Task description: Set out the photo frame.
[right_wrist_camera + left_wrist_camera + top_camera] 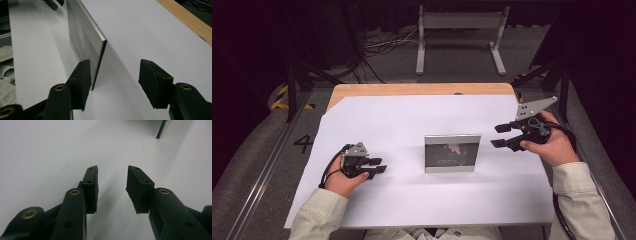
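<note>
White sheeting covers the surface (377, 120), with a strip of bare wood along its far edge and dark floor and cables beyond. Your framed panel (452, 153) stands upright near the middle of the high view, its glossy face toward you. Your left claw (379, 165) rests low at the lower left of that view, well apart from the panel, jaws released with nothing between them. Your right claw (499, 135) hovers at the right of the frame, just beside the panel's right edge, jaws parted and empty.

In the right gripper view the panel's thin edge (98, 60) sits close by the left-hand pad, not yet centred in the gap. You look to be in the approach step. Next, shift the right claw so the edge lies between both pads, then close gently; a sideways nudge could tip the panel over.
</note>
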Demonstrator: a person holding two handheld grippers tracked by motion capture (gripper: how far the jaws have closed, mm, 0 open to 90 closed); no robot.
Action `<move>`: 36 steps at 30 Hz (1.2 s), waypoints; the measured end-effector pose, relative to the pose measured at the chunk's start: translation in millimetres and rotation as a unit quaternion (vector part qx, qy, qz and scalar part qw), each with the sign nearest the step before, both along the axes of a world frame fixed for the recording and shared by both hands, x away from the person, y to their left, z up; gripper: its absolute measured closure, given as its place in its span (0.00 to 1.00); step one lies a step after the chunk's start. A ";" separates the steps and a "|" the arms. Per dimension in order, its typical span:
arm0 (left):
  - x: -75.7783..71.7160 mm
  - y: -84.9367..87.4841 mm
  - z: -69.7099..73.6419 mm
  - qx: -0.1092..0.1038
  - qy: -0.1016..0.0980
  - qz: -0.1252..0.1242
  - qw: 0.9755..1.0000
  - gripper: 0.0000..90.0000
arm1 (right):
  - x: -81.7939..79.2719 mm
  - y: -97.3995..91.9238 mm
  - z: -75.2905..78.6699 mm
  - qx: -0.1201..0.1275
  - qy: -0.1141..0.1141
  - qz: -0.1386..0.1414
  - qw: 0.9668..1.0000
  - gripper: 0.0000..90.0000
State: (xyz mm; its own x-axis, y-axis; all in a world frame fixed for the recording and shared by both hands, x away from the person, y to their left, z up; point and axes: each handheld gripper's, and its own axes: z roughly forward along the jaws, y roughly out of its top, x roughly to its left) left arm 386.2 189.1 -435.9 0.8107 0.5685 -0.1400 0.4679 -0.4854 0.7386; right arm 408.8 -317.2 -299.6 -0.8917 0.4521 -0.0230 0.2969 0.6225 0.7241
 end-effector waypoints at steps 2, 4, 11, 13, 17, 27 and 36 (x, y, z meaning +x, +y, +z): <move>0.1 0.6 0.2 -0.001 0.001 0.002 1.000 0.69 | -0.4 -1.9 -1.1 0.002 0.001 -0.003 1.000 0.48; 0.3 1.5 0.3 -0.001 -0.001 0.004 1.000 0.69 | -0.7 -6.1 -3.8 0.004 0.001 -0.009 1.000 0.47; 0.9 3.1 0.4 -0.003 -0.001 0.005 1.000 0.69 | -1.5 -16.6 -14.3 0.008 0.003 -0.025 1.000 0.45; 1.0 3.3 0.3 -0.004 -0.001 0.006 1.000 0.69 | -1.8 -19.6 -18.5 0.008 0.004 -0.030 0.999 0.44; 1.4 3.8 -0.1 -0.003 -0.003 0.008 1.000 0.69 | -3.0 -24.8 -25.1 0.015 0.007 -0.039 0.999 0.43; 1.7 4.1 -0.5 -0.004 -0.004 0.010 1.000 0.68 | -5.3 -33.3 -45.4 0.029 0.016 -0.054 0.998 0.40; 1.9 5.4 -0.5 -0.006 -0.007 0.015 1.000 0.69 | -7.0 -36.4 -62.9 0.048 0.023 -0.069 0.996 0.36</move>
State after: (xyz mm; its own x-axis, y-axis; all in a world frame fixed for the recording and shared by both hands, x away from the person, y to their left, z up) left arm 388.1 194.5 -436.5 0.7956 0.5904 -0.1359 0.4711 -0.4619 0.7514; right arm 401.8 -353.6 -362.5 -0.8206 0.5678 0.0652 0.4085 0.5028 0.7618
